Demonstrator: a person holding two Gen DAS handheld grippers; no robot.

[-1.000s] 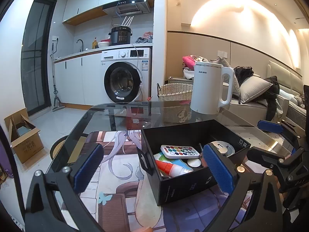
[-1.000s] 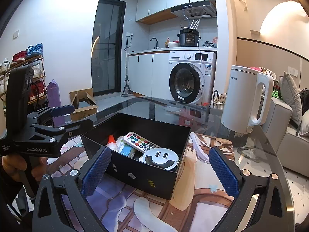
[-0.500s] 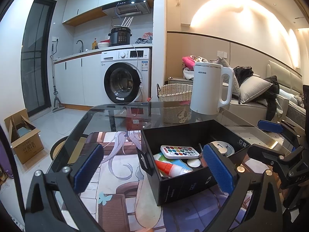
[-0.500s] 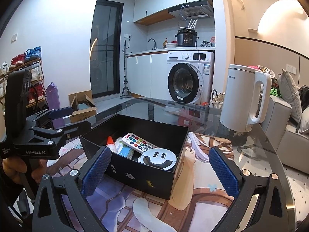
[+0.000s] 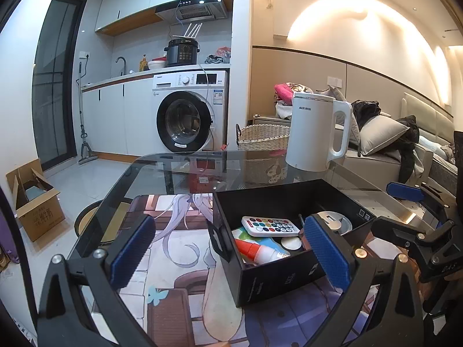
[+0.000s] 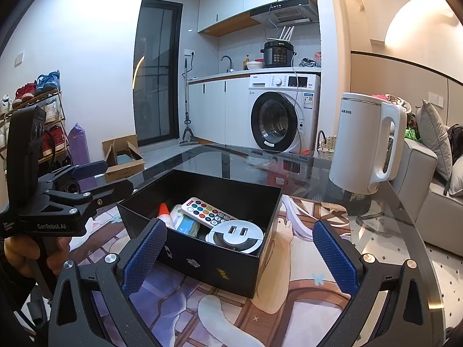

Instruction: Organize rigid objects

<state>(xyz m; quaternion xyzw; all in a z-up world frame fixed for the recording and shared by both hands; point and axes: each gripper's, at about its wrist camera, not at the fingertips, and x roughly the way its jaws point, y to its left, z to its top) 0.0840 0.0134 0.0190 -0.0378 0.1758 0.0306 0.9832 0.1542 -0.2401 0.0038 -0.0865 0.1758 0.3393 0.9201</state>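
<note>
An open black box (image 5: 277, 277) (image 6: 202, 260) sits on a printed mat on a glass table. Inside lie a white remote with coloured buttons (image 5: 270, 226) (image 6: 208, 212), a glue bottle with an orange cap (image 5: 259, 251) (image 6: 164, 211), a round silver USB hub (image 6: 238, 234) (image 5: 332, 222) and a blue-and-white pack (image 6: 185, 224). My left gripper (image 5: 228, 251) is open and empty, above the mat at the box's left end. My right gripper (image 6: 237, 256) is open and empty, in front of the box's near wall. The left gripper also shows in the right wrist view (image 6: 95, 179).
A white electric kettle (image 5: 315, 133) (image 6: 367, 144) stands on the glass behind the box. The table edge (image 5: 115, 182) curves off to the left. Beyond are a washing machine (image 5: 188, 112), a wicker basket (image 5: 263, 137), a cardboard box (image 5: 31, 202) and a sofa (image 5: 390, 144).
The right wrist view has drifted slightly lower and back from the box. The left gripper and the box contents have not visibly moved.
</note>
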